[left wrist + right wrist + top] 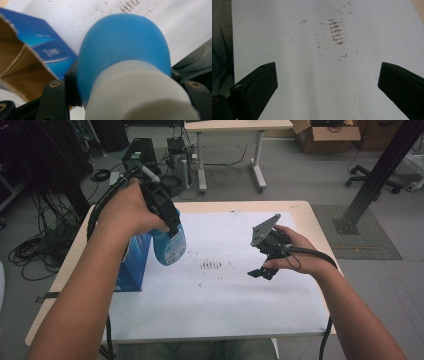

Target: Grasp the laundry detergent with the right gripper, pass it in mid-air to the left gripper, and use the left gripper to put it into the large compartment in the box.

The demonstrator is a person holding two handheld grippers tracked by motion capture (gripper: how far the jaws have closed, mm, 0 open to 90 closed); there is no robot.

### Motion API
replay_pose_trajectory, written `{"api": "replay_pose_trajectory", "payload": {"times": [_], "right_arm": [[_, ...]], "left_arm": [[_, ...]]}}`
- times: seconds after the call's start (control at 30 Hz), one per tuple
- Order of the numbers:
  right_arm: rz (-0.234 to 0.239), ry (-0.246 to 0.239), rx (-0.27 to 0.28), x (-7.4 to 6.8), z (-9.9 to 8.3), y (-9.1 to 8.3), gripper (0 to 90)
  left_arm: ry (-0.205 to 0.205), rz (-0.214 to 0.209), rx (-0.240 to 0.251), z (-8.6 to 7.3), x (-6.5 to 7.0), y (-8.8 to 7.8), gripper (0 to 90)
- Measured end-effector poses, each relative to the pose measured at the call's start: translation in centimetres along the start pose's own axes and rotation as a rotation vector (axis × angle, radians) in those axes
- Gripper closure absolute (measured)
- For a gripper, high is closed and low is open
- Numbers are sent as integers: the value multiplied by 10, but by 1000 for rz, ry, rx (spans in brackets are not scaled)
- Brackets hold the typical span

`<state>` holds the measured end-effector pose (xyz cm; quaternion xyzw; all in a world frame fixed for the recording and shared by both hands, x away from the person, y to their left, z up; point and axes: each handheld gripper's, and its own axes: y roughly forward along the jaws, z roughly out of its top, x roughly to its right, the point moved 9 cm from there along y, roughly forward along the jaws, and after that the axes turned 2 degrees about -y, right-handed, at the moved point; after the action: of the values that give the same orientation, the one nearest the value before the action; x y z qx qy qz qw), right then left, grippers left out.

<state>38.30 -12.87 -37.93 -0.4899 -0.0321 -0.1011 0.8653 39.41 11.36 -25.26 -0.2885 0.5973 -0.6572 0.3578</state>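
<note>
The blue bottle [169, 245] is gripped by the left gripper [172, 227] above the open blue box [134, 262]; slippage is possible on the rounded body. The right gripper [261, 271] is held released.

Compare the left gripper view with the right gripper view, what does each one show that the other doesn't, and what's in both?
Left gripper view alone: the left gripper shut on a blue bottle with a white neck, and beside it a blue box with its brown cardboard inside showing.

Right gripper view alone: the right gripper, jaws wide apart with nothing between them.

Both: the white sheet on the table and the brown smudge marks on it.
</note>
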Motion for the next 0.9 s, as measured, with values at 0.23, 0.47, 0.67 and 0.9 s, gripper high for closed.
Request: {"api": "replay_pose_trajectory", "payload": {"times": [0.23, 0.47, 0.67, 0.9], "right_arm": [[23, 2, -29, 5, -4, 0, 27], [46, 10, -66, 8, -9, -2, 28], [57, 21, -83, 11, -15, -2, 29], [70, 28, -89, 13, -18, 0, 29]], "left_arm": [[-94, -7, 3, -3, -25, -18, 382], [-167, 5, 1, -3, -45, -38, 382], [-236, -2, -10, -6, -59, -53, 382], [-332, -8, -34, -12, -79, -67, 382]]}}
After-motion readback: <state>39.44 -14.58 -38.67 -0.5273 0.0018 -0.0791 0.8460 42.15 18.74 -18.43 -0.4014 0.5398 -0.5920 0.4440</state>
